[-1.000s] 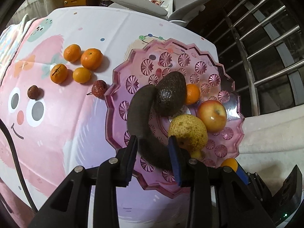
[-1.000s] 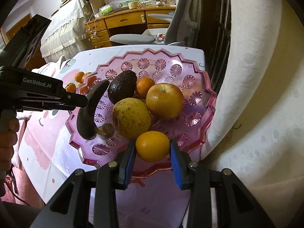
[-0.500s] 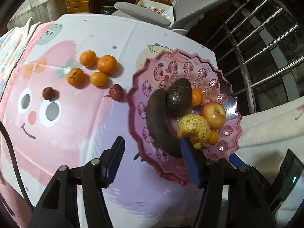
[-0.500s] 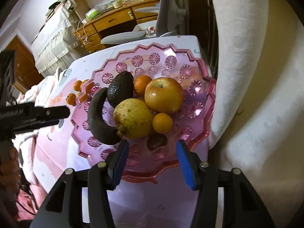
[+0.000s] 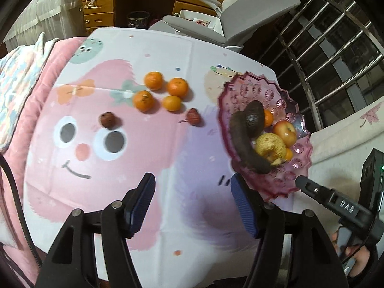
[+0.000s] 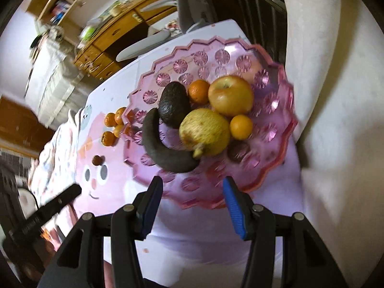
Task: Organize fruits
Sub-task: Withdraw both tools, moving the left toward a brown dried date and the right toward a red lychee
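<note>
We see both grippers pulled back from the pink dish (image 5: 268,180), left gripper (image 5: 192,204) widening over bare cloth, four loose oranges (image 5: 160,93) clear only in its view, right gripper (image 6: 192,204) released, empty, a dark fruit (image 6: 237,151) by the pear (image 6: 204,129) only there.

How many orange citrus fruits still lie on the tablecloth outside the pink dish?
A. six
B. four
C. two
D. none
B: the left wrist view shows four oranges clustered on the tablecloth to the left of the pink dish, apart from its rim; the other two orange fruits sit inside the dish.
</note>
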The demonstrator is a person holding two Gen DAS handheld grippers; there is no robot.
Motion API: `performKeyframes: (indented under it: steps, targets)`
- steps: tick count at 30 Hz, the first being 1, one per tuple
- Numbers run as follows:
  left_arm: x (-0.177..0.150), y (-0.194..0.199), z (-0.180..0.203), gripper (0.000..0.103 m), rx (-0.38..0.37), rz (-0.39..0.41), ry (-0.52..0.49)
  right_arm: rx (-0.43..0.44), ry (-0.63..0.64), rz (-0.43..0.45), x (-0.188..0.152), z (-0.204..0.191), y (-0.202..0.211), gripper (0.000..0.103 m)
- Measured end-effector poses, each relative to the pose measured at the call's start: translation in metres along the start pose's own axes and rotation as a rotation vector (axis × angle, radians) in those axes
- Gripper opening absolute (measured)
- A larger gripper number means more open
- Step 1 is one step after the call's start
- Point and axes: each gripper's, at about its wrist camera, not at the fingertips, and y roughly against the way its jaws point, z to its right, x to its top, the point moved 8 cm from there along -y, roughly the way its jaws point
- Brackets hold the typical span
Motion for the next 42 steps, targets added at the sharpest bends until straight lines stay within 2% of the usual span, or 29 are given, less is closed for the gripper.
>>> performKeyframes:
  steps: [7,13,22,26,29,33,42]
  targets:
    - [0.002,0.024,-0.051,0.064,0.018,-0.002,-0.062,0.044,-0.151,-0.029,-0.023,-0.039,-0.006,0.053]
    - [0.012,0.038,-0.092,0.064,0.028,0.007,-0.139,0.062,-0.278,-0.018,-0.037,-0.075,-0.02,0.053]
    - [0.028,0.027,-0.14,0.064,0.002,-0.003,-0.279,0.064,-0.41,-0.012,-0.047,-0.118,-0.054,0.053]
    - [0.035,0.019,-0.147,0.064,-0.016,0.01,-0.345,0.045,-0.471,-0.026,-0.051,-0.13,-0.076,0.053]
    - [0.039,0.013,-0.15,0.07,-0.045,0.027,-0.373,0.031,-0.505,-0.028,-0.052,-0.135,-0.087,0.053]
    - [0.047,0.005,-0.149,0.071,-0.059,0.061,-0.409,-0.004,-0.517,-0.016,-0.051,-0.137,-0.103,0.053]
    - [0.066,-0.04,-0.142,0.071,-0.04,0.049,-0.409,-0.061,-0.499,0.163,-0.024,-0.136,-0.129,0.053]
